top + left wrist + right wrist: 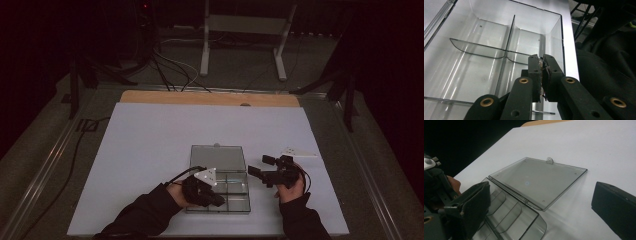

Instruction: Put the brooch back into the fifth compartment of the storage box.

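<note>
Clear compartment box (220, 192), lid open, on white table (150, 150); dark room.

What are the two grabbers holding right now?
Nothing. The left gripper is shut with nothing visible between its jaws, above the clear box. The right gripper is open beside the box, gripping nothing.

No readable text, label or number appears anywhere.
</note>
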